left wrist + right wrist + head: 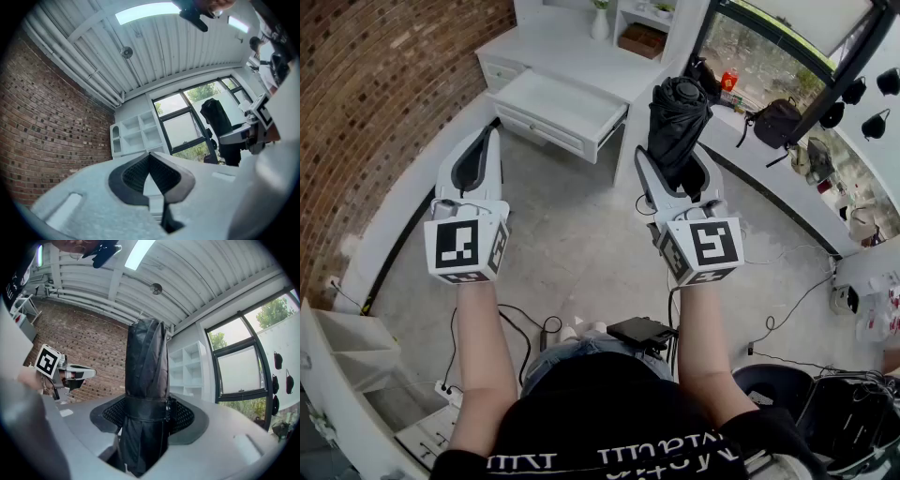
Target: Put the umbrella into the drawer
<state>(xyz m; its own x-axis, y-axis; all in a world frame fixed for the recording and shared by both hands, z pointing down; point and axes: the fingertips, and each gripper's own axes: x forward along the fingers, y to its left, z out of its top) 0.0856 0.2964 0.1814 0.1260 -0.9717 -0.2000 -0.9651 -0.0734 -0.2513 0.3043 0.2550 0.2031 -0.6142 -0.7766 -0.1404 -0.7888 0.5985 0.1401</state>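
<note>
Drawer (558, 98) stands pulled out, open from above, with bare floor (572, 225) in front of it. Brick wall (375, 94) crowds the left side; the window counter (737, 129) loaded with bags (776, 122) hems the right. Cables (520, 323) trail low across the near floor.

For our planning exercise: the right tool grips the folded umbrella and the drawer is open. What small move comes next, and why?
Probably carry the right tool forward and leftward until the umbrella is over the open drawer. The umbrella is clamped between its jaws but is short of the drawer, to its right, and the drawer looks empty.
</note>
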